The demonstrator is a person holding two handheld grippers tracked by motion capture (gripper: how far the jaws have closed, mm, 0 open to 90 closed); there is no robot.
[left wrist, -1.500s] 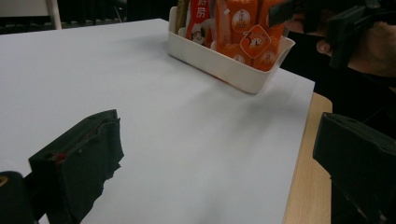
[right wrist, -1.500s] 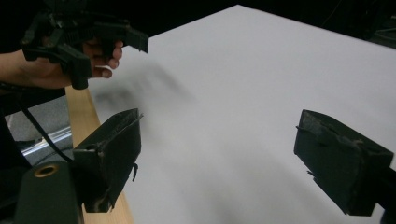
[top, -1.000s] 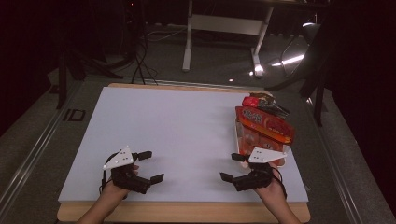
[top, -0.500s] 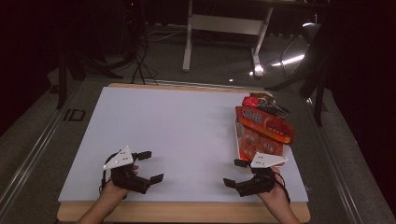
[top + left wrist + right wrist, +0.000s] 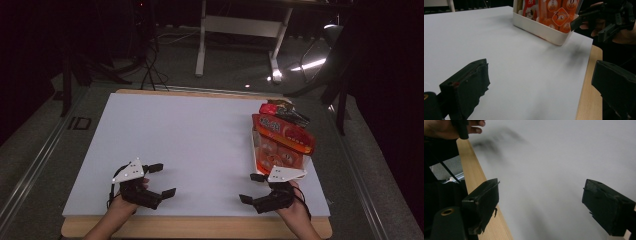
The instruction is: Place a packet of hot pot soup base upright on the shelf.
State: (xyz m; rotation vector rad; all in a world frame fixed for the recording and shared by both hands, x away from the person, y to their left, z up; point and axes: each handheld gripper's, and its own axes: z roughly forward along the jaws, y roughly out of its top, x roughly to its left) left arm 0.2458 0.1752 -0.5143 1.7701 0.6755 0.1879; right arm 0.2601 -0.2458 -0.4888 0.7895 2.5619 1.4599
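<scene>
White plastic tray of orange snack packets (image 5: 260, 161) waits at frame right, just beyond the wide-jawed right gripper (image 5: 253, 187), while the left gripper (image 5: 162, 179), likewise agape, rests lower left, poised to begin.

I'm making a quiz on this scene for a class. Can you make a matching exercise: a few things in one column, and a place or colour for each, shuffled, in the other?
Things:
1. left gripper
2. right gripper
3. white bin
4. orange snack packs

Descriptions:
A. standing inside the bin
B. open, near the table's front left
C. on the white sheet's right side
D. open, just in front of the bin

Pairs: 1-B, 2-D, 3-C, 4-A
</scene>
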